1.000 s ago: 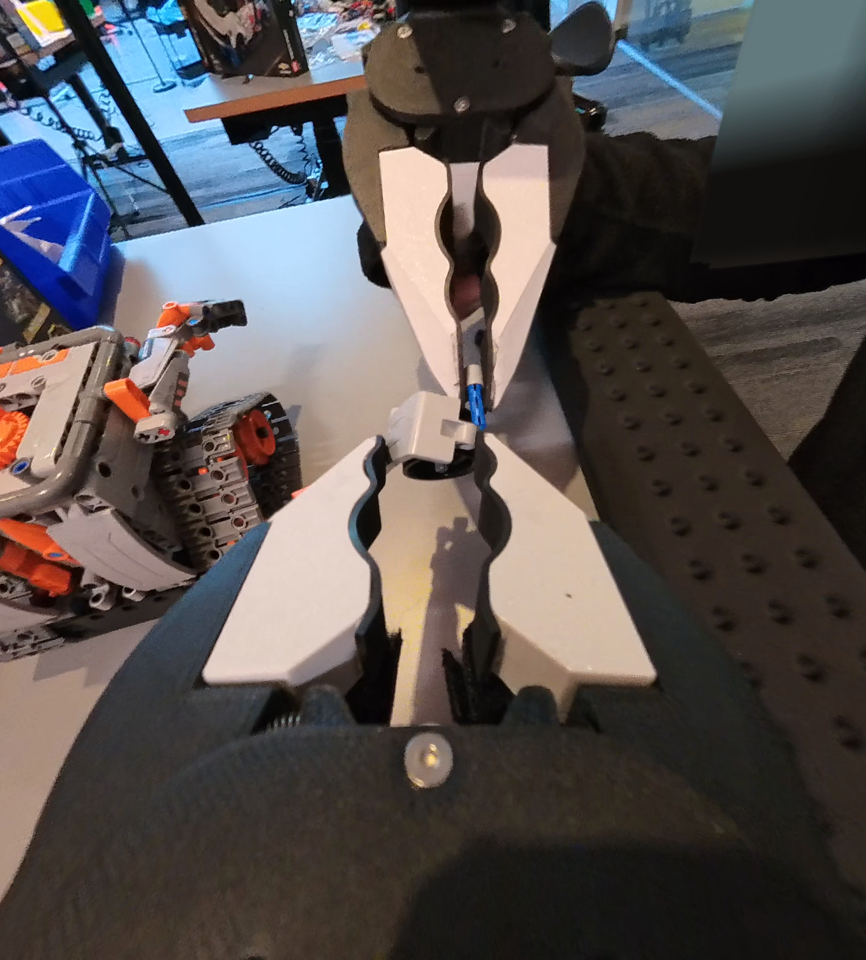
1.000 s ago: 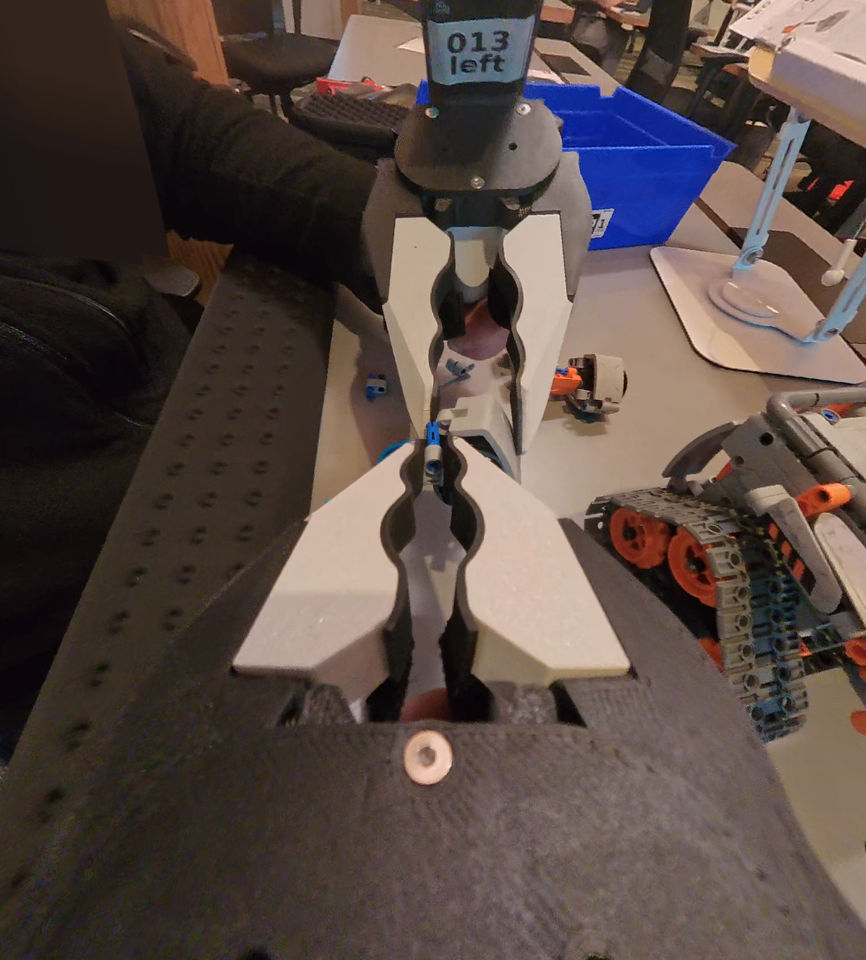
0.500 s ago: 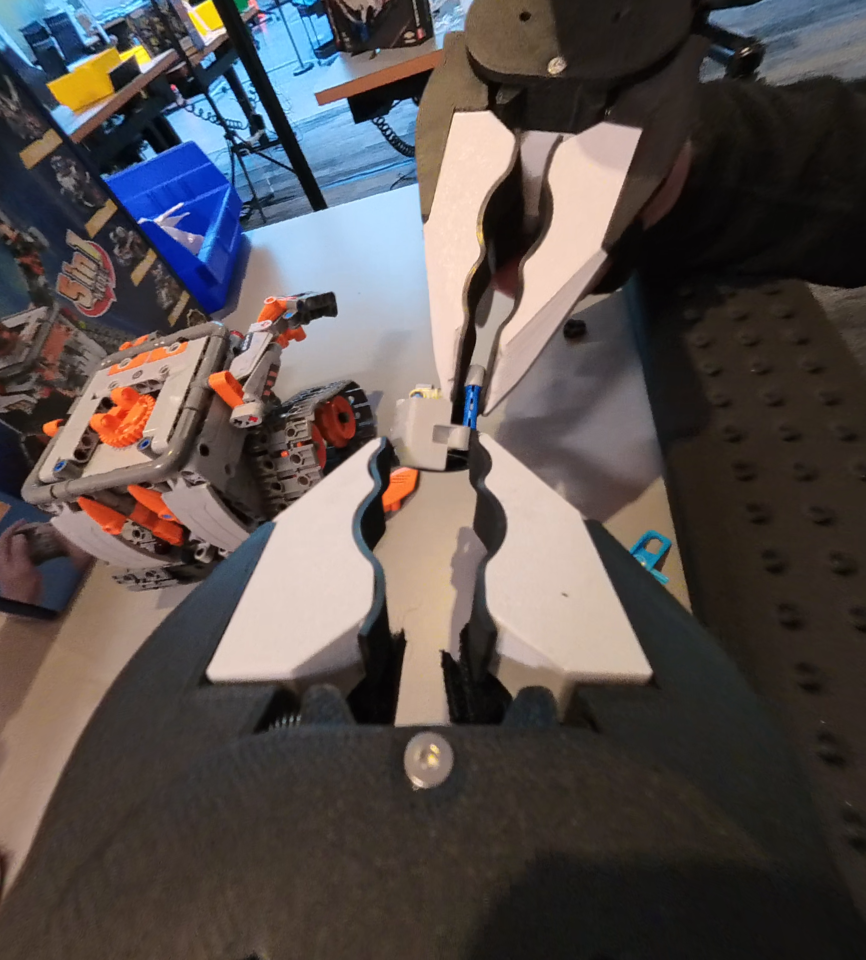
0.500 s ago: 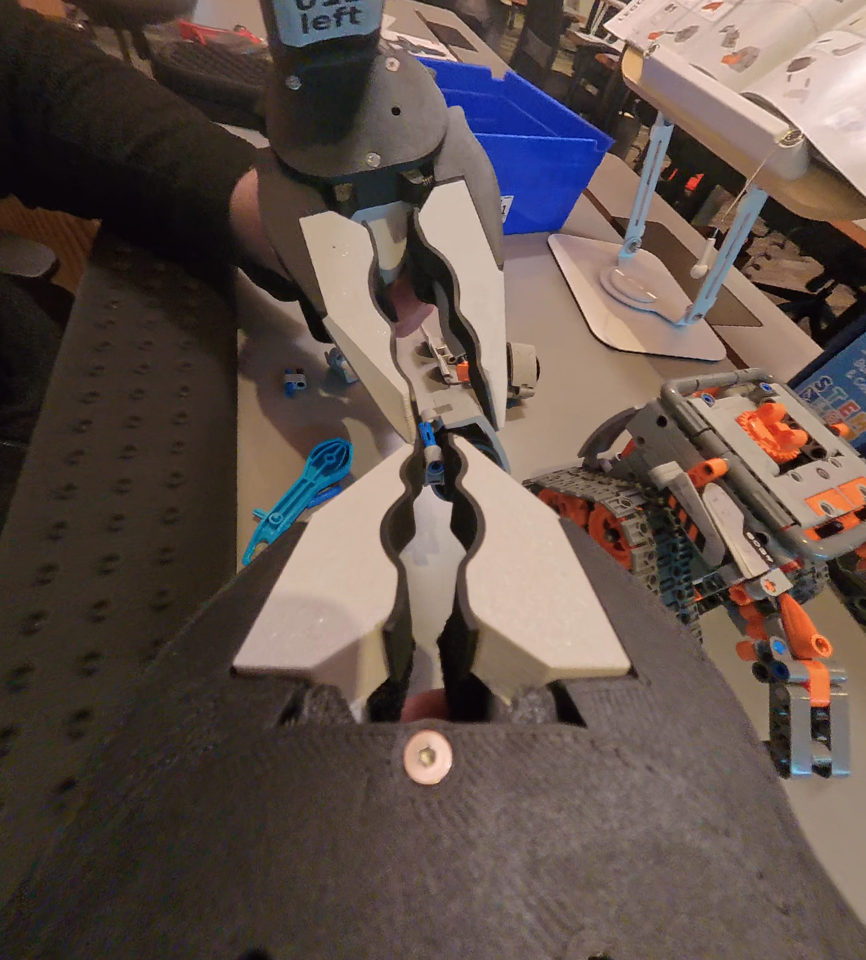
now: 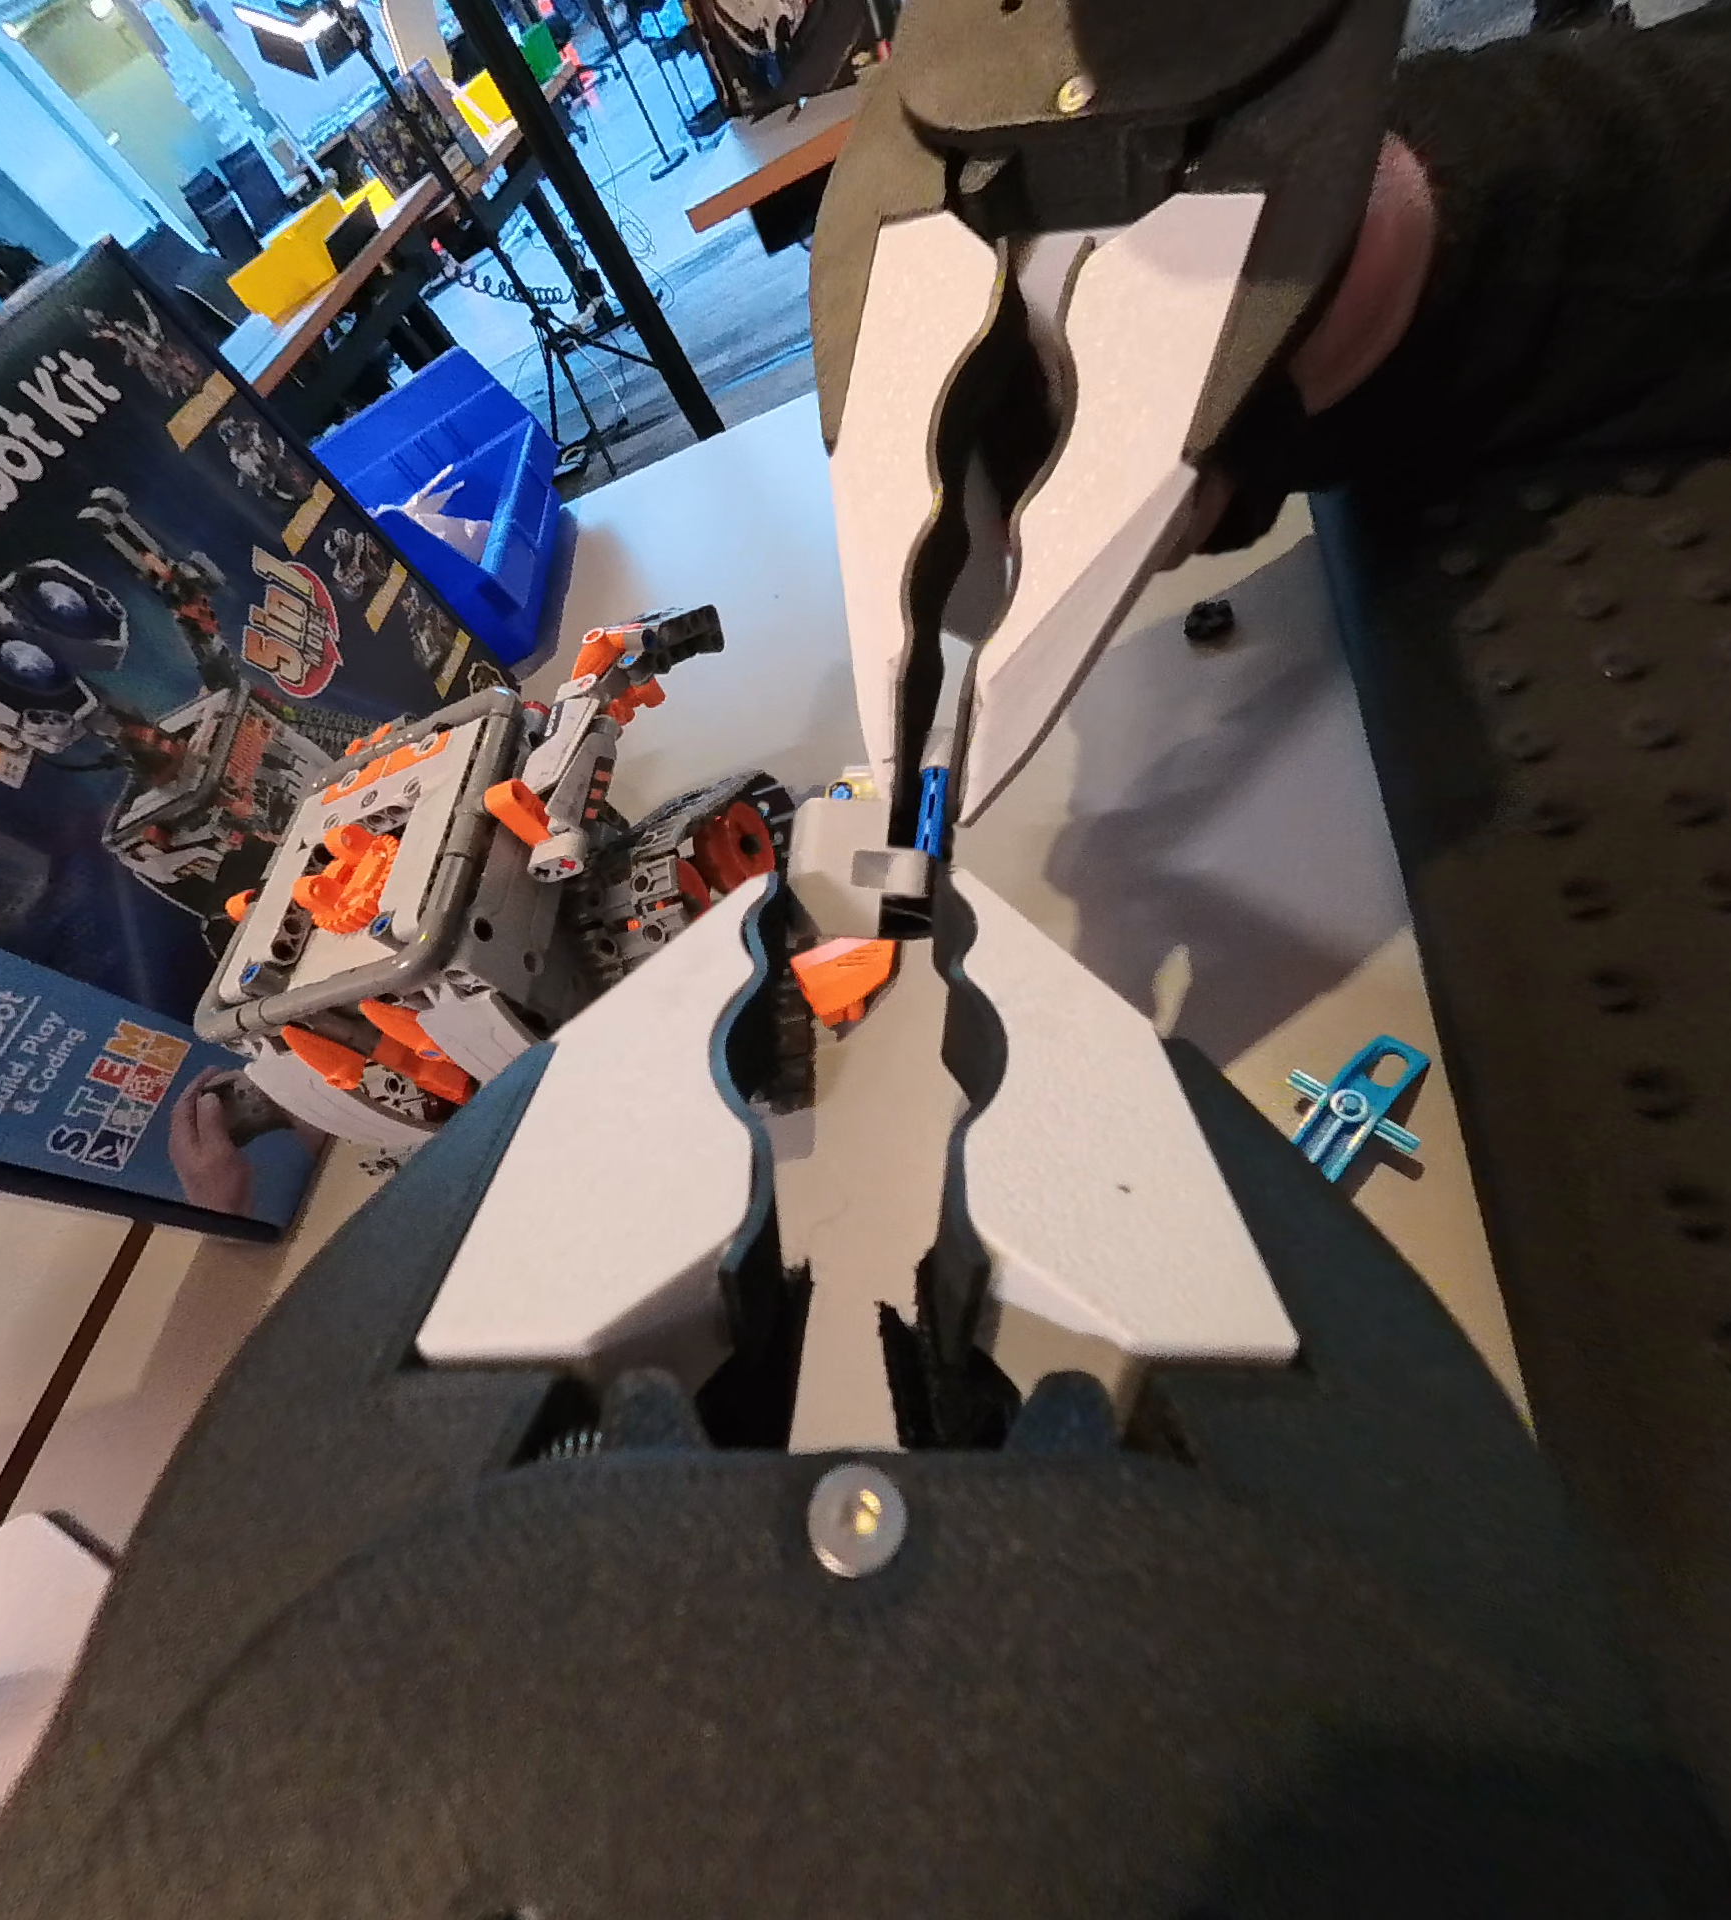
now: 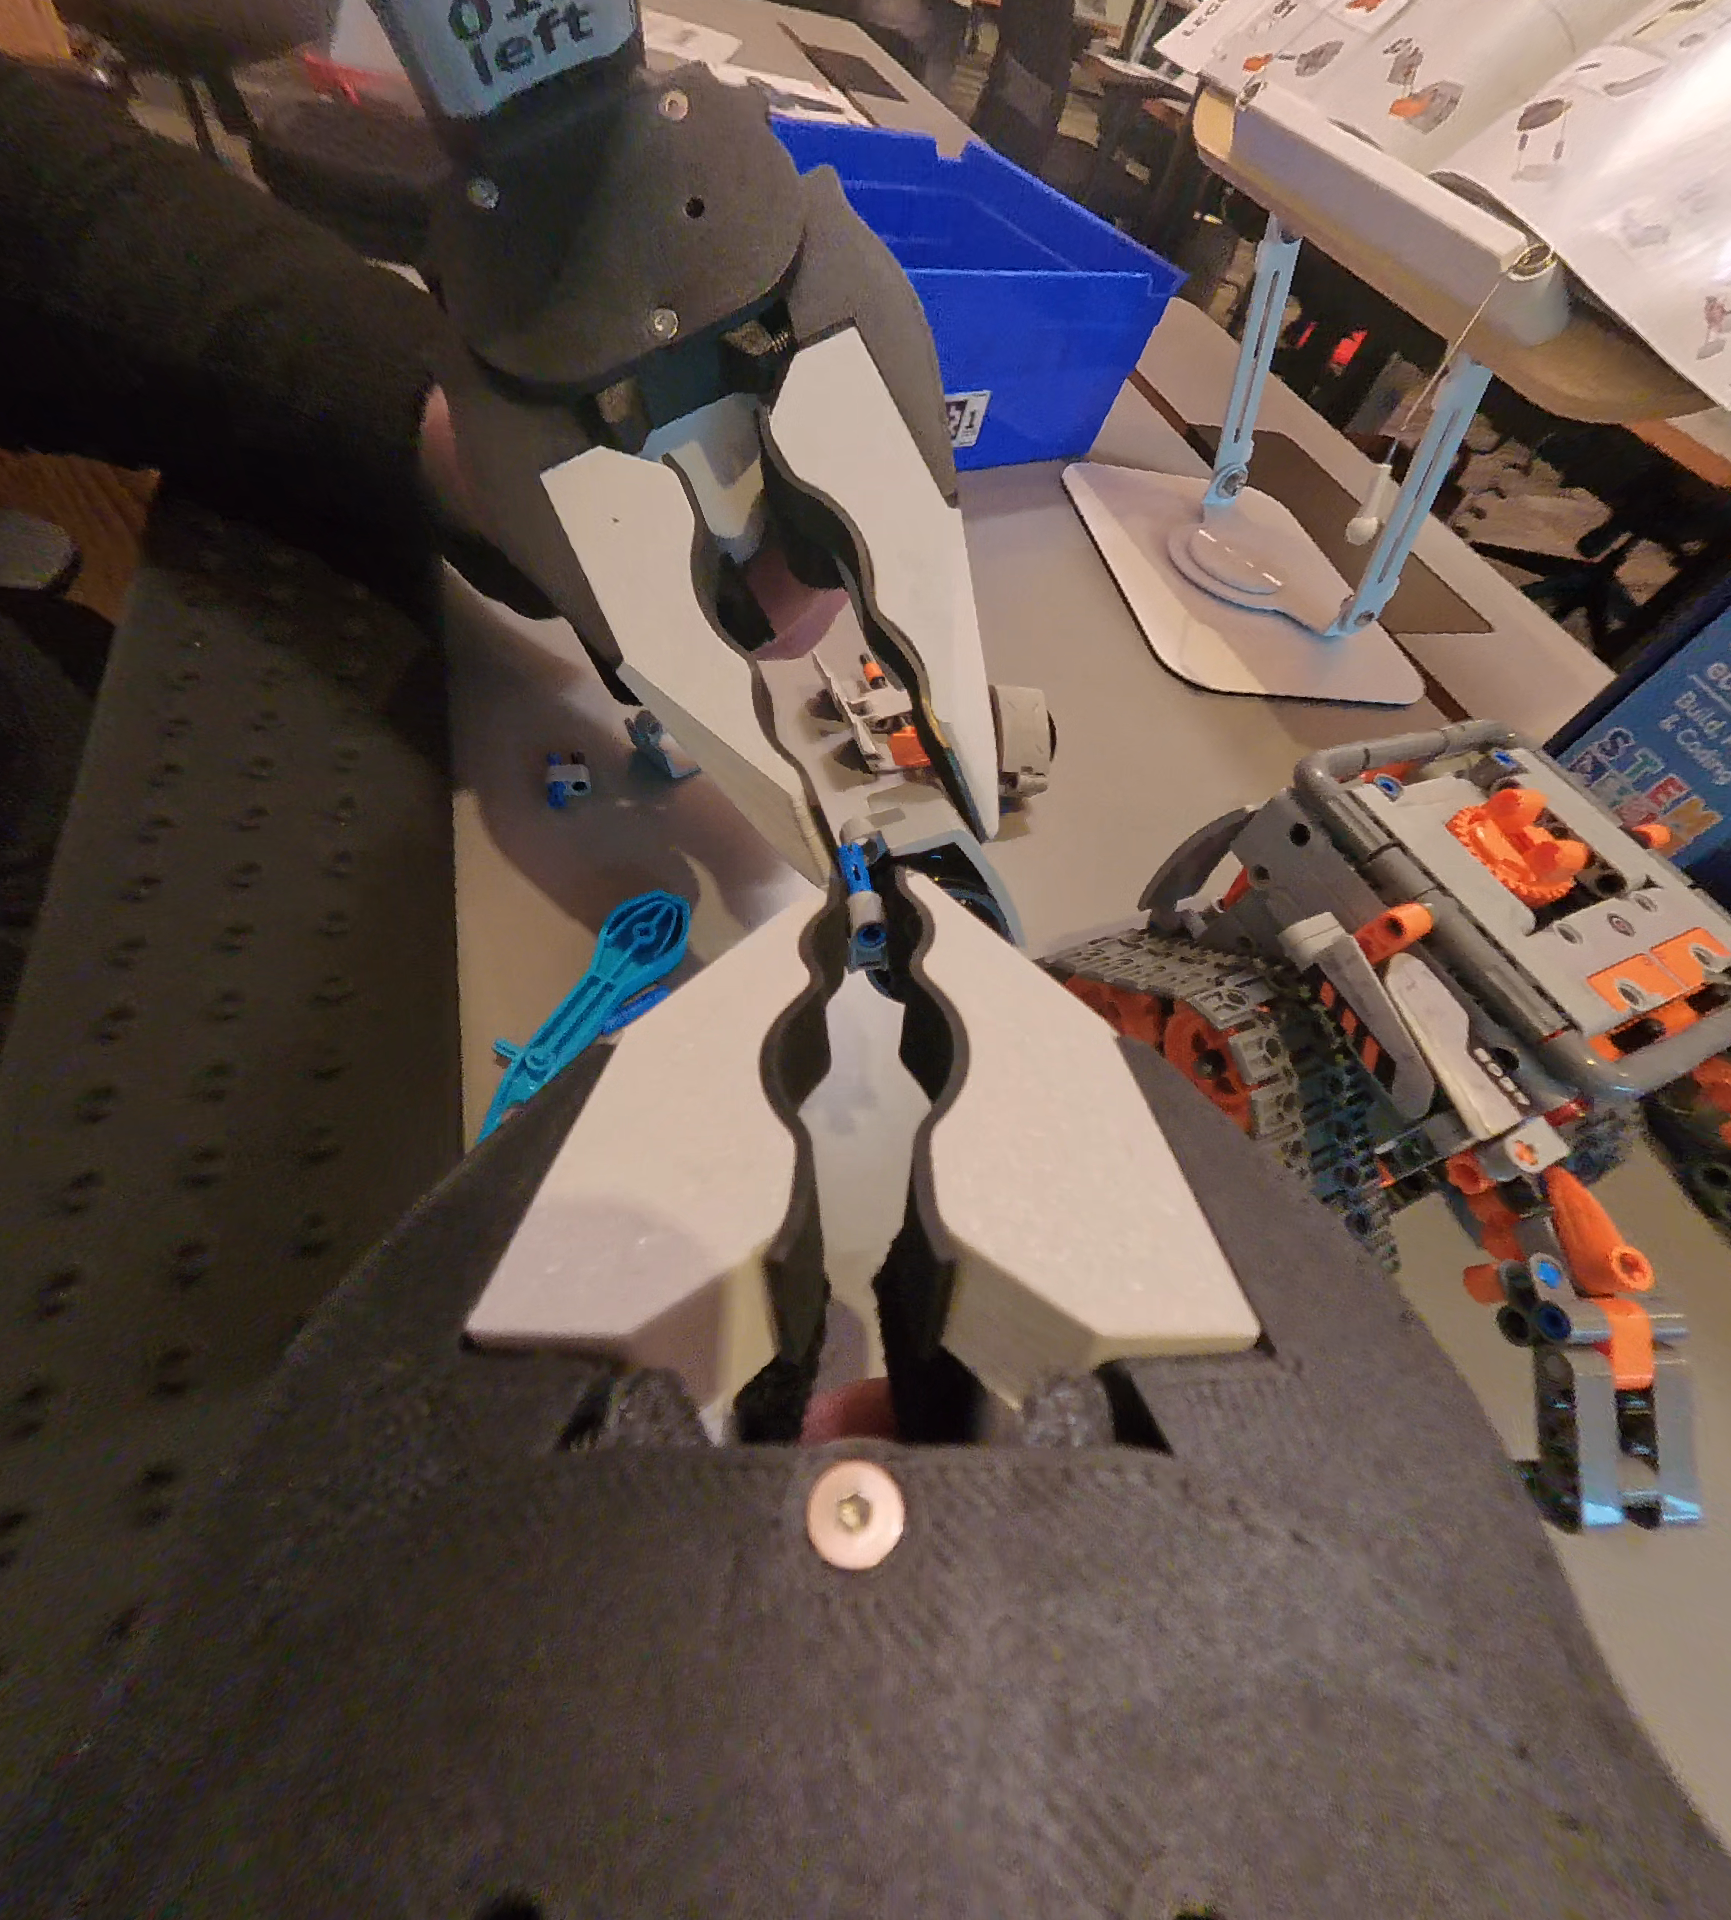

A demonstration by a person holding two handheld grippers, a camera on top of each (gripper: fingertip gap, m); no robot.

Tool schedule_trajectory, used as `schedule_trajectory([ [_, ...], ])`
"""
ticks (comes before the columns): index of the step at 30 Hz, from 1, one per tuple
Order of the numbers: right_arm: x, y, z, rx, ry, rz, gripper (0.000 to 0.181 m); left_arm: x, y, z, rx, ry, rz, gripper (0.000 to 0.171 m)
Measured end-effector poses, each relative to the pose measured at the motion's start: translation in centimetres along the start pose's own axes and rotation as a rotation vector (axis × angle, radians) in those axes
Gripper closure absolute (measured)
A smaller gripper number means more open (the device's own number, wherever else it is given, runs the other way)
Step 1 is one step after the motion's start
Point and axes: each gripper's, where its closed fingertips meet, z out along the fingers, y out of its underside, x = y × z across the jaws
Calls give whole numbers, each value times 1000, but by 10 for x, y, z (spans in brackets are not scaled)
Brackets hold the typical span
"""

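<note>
Midair, left gripper [image 5: 845,904] jaws clamp grey plastic block piece [image 5: 866,868]; right gripper [image 6: 866,914] jaws pinch blue plastic pin [image 6: 856,883]; blue bin [image 6: 1006,301] behind.

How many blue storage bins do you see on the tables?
1 for certain: a blue storage bin stands on the table behind the left claw. The bin by the kit box may be the same one.

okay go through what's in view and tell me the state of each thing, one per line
Left tool: shut on the grey block piece, held above the table.
Right tool: shut on the blue pin, its tip at the grey block piece.
Tracked robot model: part-built, resting on the table.
Blue bin: open-topped.
Blue plastic tool: lying flat, untouched.
Booklet stand: upright, pages open.
</note>
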Motion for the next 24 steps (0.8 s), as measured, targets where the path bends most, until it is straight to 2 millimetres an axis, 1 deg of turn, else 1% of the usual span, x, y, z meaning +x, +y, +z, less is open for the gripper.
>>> schedule_trajectory([
  [5,2,0,0,28,-42,92,177,-1,0,-1,17,3,22,147],
  [9,2,-4,-3,72,-94,176,177,-1,-5,-3,33,-14,41,148],
  [15,-1,-5,-4,94,-138,213,177,0,-8,-6,49,-17,64,150],
  [17,-1,-4,-4,91,-136,191,177,1,-7,-4,46,-12,53,150],
  [21,-4,-5,-5,81,-98,92,177,3,-8,-5,46,-5,54,149],
  [24,-7,-5,-2,62,-72,34,172,4,-8,-5,32,-15,77,149],
])
